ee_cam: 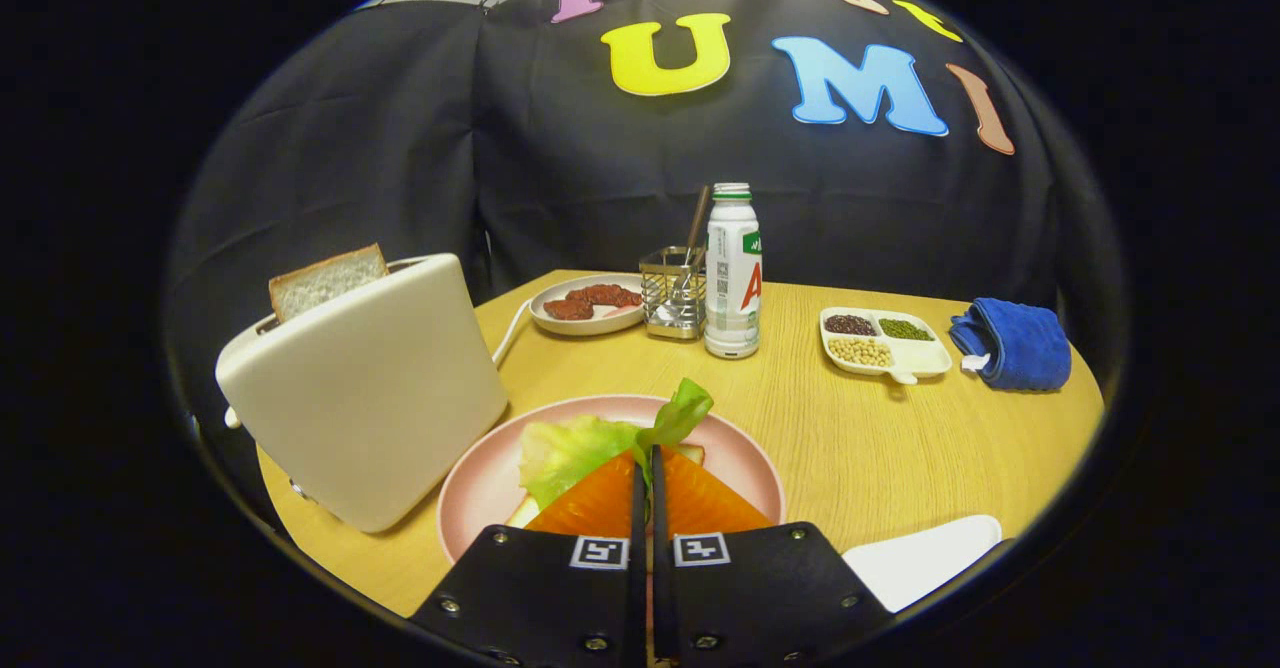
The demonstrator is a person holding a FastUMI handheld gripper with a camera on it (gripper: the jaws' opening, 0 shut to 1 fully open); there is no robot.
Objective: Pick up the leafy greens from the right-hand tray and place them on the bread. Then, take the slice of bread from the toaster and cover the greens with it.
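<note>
My fingers [645,468] pinch leafy greens [600,445] over pink plate [470,493] | toaster [370,388] at 10 o'clock holds bread slice [325,280] | divided dish [885,341] at 1 o'clock: beans.

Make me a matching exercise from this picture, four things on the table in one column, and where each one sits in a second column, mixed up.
Things:
1. slice of bread
2. leafy greens
3. blue cloth
4. bottle

Places:
A. pinched between the fingers of the gripper, over the pink plate
B. beside the divided dish of beans
C. sticking up out of the toaster
D. next to the metal holder

Pairs: 1-C, 2-A, 3-B, 4-D
</note>
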